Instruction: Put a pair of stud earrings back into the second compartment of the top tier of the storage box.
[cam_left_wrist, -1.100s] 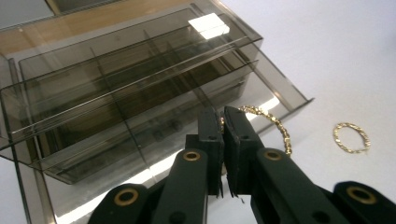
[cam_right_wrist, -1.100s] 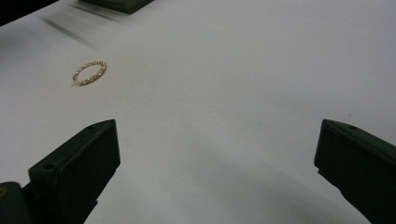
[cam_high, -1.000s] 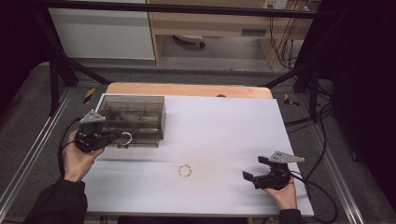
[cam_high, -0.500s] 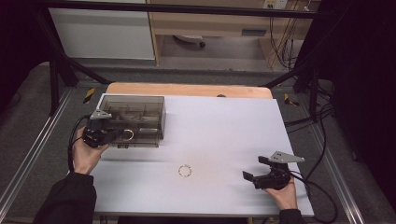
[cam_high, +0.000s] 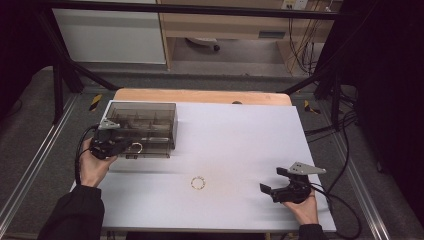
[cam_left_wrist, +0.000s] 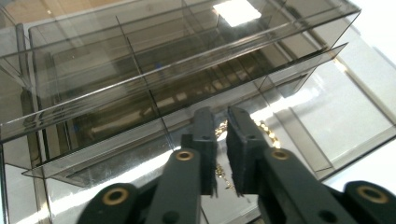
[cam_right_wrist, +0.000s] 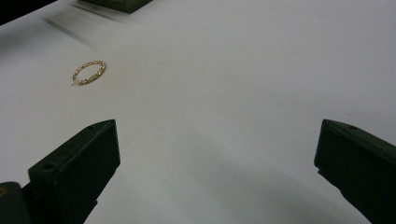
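Smoke-tinted clear plastic makes up the organizer box (cam_high: 142, 129) near the table's (cam_high: 240, 135) far left corner in the high view. The left gripper (cam_high: 131, 147) is at the box's near side with a gold chain bracelet (cam_high: 137, 147) at its tips, while a second gold bracelet (cam_high: 198, 183) lies in a loop near the middle of the near edge. The right gripper (cam_high: 267, 184) rests by the near right corner, well apart from both, probably parked until it is needed.

From the left gripper view, the jaws have just eased apart to a narrow slot, with gold links (cam_left_wrist: 221, 133) between and beyond the tips, over an opened drawer (cam_left_wrist: 289, 121) of the box; this looks like letting the chain drop into that compartment, though I cannot tell whether the pads still press on it.

From the right gripper view, the jaws stand spread wide over bare table, holding nothing, with the loose bracelet (cam_right_wrist: 88, 72) ahead, likely the next pick.
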